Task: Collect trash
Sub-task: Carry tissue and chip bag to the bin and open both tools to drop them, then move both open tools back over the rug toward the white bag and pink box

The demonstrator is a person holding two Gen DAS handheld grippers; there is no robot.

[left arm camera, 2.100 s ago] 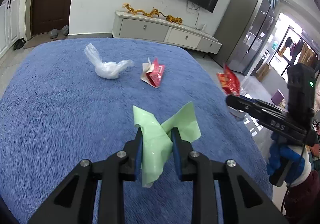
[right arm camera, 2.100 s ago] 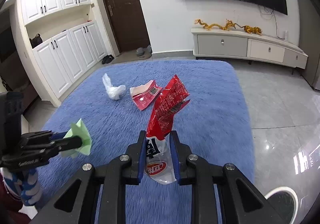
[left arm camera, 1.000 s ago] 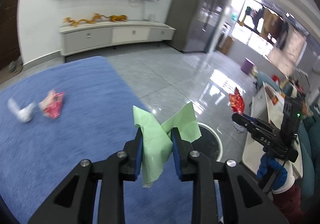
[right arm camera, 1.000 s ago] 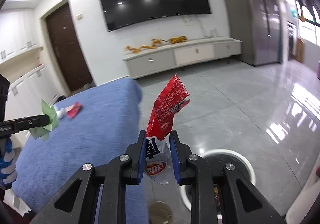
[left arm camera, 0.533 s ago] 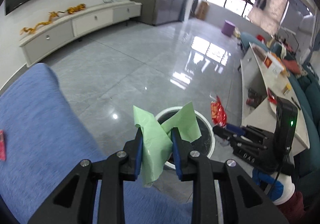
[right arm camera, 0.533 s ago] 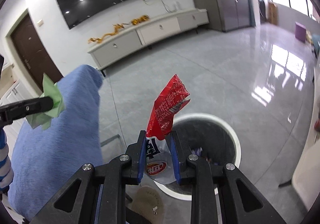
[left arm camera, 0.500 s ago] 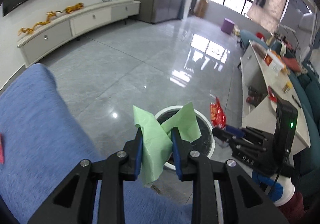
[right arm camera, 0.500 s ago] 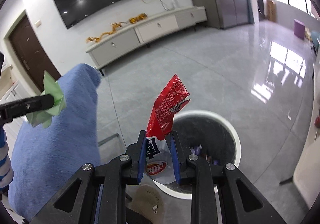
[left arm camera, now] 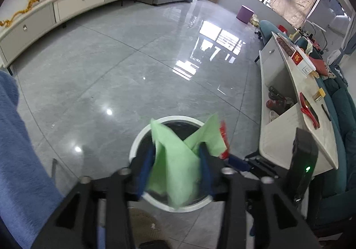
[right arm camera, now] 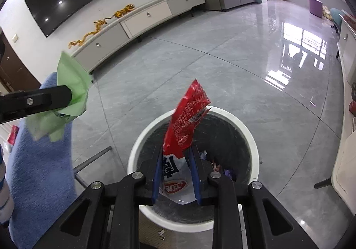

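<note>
My left gripper (left arm camera: 175, 160) is shut on a crumpled green paper (left arm camera: 175, 160) and holds it over the white-rimmed trash bin (left arm camera: 135, 144) on the floor. My right gripper (right arm camera: 174, 163) is shut on a red snack wrapper (right arm camera: 187, 122) directly above the same bin (right arm camera: 249, 135), which has dark lining and some trash inside. In the right wrist view the left gripper (right arm camera: 66, 95) with the green paper (right arm camera: 69, 86) is at the left. In the left wrist view the right gripper (left arm camera: 235, 163) is at the right, the red wrapper (left arm camera: 223, 137) peeking from behind the paper.
The blue carpeted table (right arm camera: 42, 160) lies to the left, with a red wrapper (right arm camera: 12, 135) at its far end. A white counter (left arm camera: 289, 102) with clutter stands to the right. A low TV cabinet (right arm camera: 142, 17) runs along the far wall. Glossy grey tile floor surrounds the bin.
Both grippers have moved closer to the bin and lower over it, still holding the green paper and the red wrapper. The view has tilted further down towards the floor.
</note>
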